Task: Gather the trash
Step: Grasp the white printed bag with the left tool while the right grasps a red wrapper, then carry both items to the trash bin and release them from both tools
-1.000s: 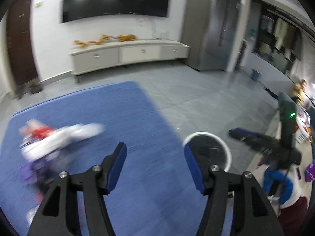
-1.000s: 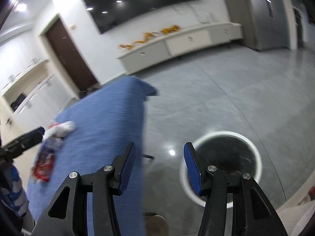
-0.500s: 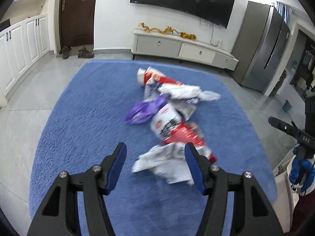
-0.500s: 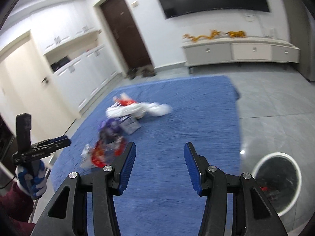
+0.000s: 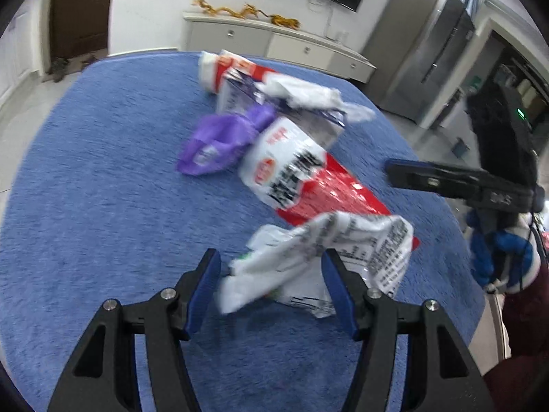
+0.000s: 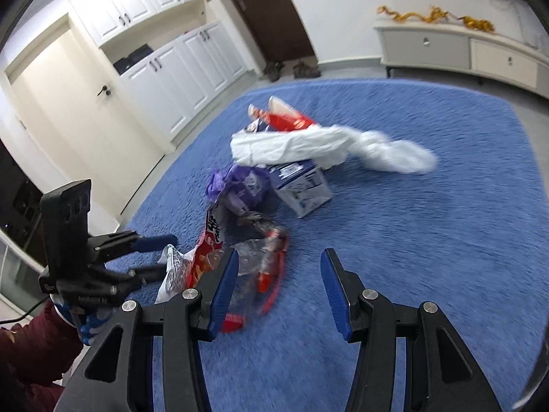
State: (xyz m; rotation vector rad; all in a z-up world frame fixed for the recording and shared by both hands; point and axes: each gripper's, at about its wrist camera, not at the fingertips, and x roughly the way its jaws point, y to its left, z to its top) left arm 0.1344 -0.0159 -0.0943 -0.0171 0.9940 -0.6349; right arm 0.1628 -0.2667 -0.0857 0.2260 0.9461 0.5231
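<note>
A pile of trash lies on the blue rug (image 5: 89,185). It holds a crumpled white printed wrapper (image 5: 343,250), a red and white bag (image 5: 295,175), a purple bag (image 5: 216,144), a carton (image 6: 302,189) and a long white plastic bag (image 6: 322,144). My left gripper (image 5: 269,271) is open, low over the rug, and the near end of the white wrapper lies between its fingers without touching the pads. My right gripper (image 6: 279,267) is open above the rug, beside a red and clear wrapper (image 6: 267,257) at its left finger. One finger (image 5: 422,176) of the right gripper shows at the right of the left wrist view.
A low white cabinet (image 5: 274,41) stands along the far wall, with a grey fridge (image 5: 422,51) to its right. White cupboards (image 6: 164,68) and a dark door (image 6: 271,10) with shoes (image 6: 291,68) line the left side. A person's dark red sleeve (image 6: 24,350) is at the lower left.
Both views have swung from the grey floor and a white-rimmed bin over to the trash pile. The left gripper has dropped closer to the white wrapper. Both jaws kept their width.
</note>
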